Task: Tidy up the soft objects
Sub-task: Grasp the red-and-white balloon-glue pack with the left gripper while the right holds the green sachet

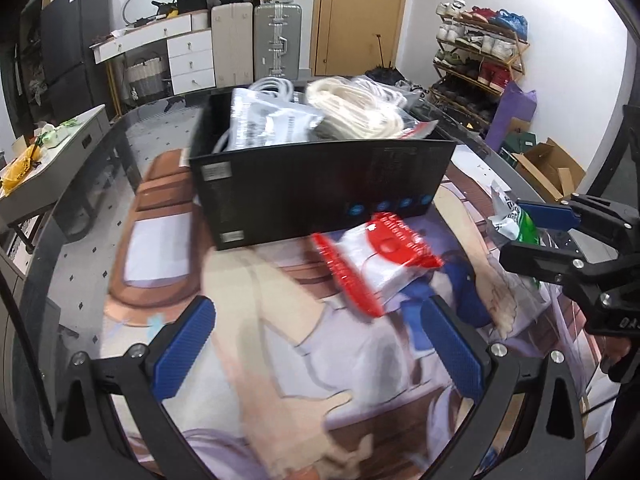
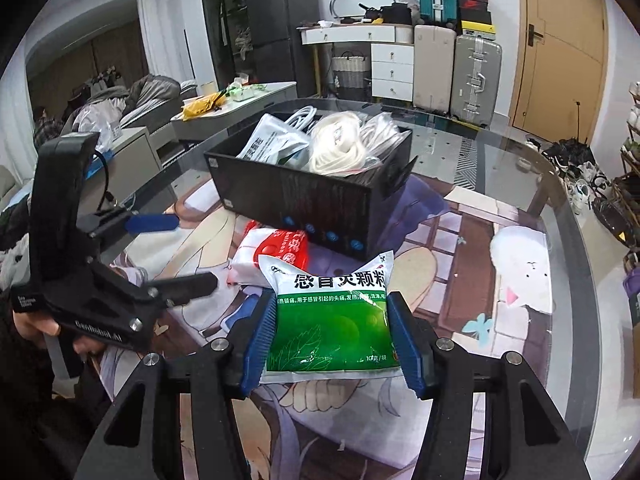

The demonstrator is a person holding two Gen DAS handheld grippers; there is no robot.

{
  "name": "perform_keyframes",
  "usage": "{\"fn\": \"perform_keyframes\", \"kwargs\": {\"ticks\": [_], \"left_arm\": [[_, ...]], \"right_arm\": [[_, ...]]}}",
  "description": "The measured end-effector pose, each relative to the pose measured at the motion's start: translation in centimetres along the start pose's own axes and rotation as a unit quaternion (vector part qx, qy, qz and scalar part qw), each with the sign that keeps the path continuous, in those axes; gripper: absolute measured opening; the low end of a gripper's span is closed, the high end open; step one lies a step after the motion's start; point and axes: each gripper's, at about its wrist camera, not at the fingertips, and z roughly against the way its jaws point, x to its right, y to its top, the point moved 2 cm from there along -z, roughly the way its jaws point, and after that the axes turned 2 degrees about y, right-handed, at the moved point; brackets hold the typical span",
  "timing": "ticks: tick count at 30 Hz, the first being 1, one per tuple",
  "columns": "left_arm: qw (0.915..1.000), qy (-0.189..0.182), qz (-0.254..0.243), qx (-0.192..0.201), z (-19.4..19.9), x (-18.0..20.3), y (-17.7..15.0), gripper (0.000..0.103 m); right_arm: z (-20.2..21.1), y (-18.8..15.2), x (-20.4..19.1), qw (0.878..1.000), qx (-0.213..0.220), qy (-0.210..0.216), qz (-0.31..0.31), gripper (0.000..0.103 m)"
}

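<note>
A: Entry, left side first. The left gripper [image 1: 318, 354] hangs with its jaws spread wide and nothing between the blue pads [image 1: 184, 346]. Below them lies only the printed table mat [image 1: 256, 360], blurred in that view.

B: And ahead of it?

A: The red-and-white packet [image 1: 378, 262] lies on the mat just ahead of the right-hand pad, apart from it. Its print is smeared and cannot be read. Beyond it stands the black box [image 1: 320, 184], near wall facing the claw.

B: Contents of the box?

A: A silver-white pouch [image 1: 272, 122] at left and a coil of cream cord [image 1: 356, 110] at right, plus clear bags behind that are hard to make out. The box wall hides their lower parts.

B: Right side now.

A: The right gripper [image 2: 334, 344] is closed partway onto the green-and-white sachet [image 2: 334, 316], one pad against each side edge. The sachet's far end sticks out ahead of the fingertips; its near edge sags below them. In the left wrist view only a crumpled corner of it shows, at the frame edge.

B: Positions relative to that claw?

A: The packet sits just ahead and left, partly covered by the sachet; the box is farther ahead. The glass table [image 2: 520, 152] runs out of frame at right.
</note>
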Motion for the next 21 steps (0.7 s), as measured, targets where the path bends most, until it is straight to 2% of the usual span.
{"fn": "perform_keyframes", "kwargs": {"ticks": [2,10,21], "left_arm": [[1.0,0.007,0.003,-0.005,-0.5,0.6,0.4,0.103],[0.9991,-0.003,0.032,-0.027,-2.4,1.9,1.5,0.103],[0.9983,-0.008,0.04,-0.043,-4.2,2.8,2.7,0.101]], "right_arm": [[0.4,0.0,0.4,1.0,0.005,-0.003,-0.007,0.056],[1.2,0.0,1.9,0.999,0.016,-0.012,-0.029,0.056],[1.1,-0.2,2.6,0.999,0.016,-0.013,-0.04,0.056]]}}
